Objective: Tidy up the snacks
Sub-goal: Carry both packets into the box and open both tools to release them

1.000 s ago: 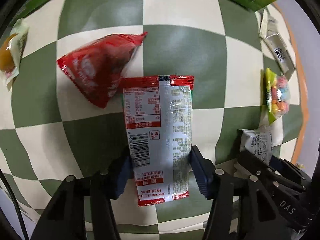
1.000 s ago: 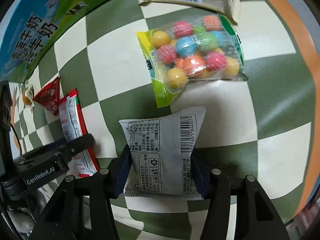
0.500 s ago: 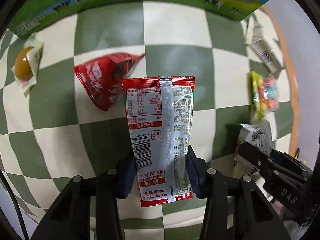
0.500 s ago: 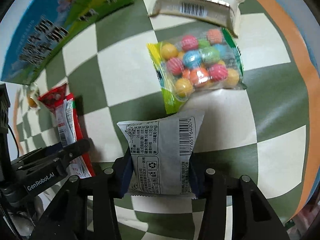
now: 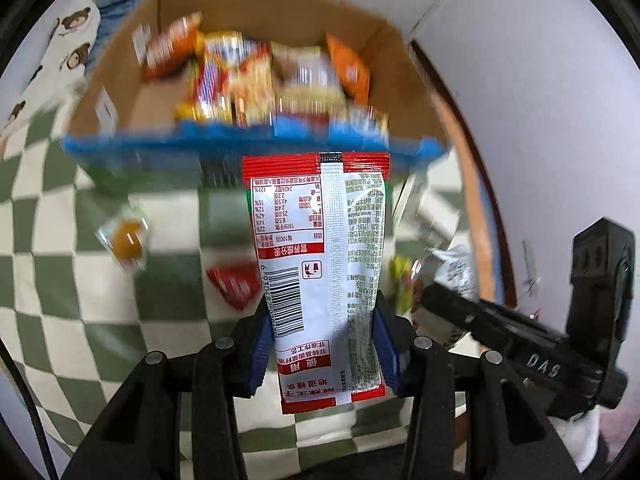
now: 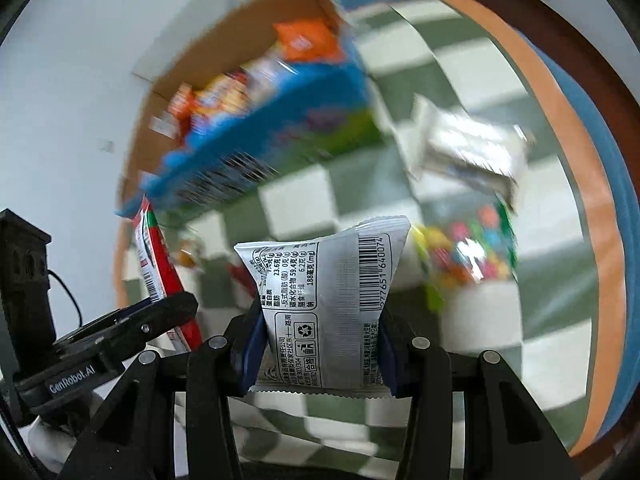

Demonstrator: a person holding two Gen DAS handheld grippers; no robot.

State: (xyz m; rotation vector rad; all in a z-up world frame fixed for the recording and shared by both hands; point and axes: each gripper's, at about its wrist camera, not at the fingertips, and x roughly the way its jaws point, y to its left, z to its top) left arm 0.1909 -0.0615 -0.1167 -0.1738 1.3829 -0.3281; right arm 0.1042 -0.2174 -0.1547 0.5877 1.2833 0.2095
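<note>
Blue pads are pressing on both packets, one packet in each gripper. The left gripper (image 5: pixel 322 354) is pinching the red packet (image 5: pixel 318 264) by its long edges near the bottom seal, so the packet is standing up stiffly between the jaws with its printed back to the camera. The right gripper (image 6: pixel 318 354) is clamping the grey packet (image 6: pixel 326 300) the same way, squeezing its sides in so the top flares wide. I would say both are being carried edge-on like this so they can go straight down into the box.

Beyond the packets, the checked cloth (image 5: pixel 48 208) is lying well below them, with loose snacks on it: a small clear wrapper with an orange sweet (image 5: pixel 126 238) and a red triangular bag (image 5: pixel 236 286) partly hidden behind the red packet. Farther off, the cardboard box (image 5: pixel 132 64) is standing open, already crowded with snack bags.

The left view is looking nearly straight into the box and showing its contents and a bear-print cloth (image 5: pixel 60 52) beside it. The right view is showing the box's blue printed side (image 6: pixel 256 148), plus a bag of coloured candy balls (image 6: pixel 468 256) and a white packet (image 6: pixel 472 148) lying on the cloth near the table's orange rim (image 6: pixel 576 128). Everything beyond the packets is blurred.
</note>
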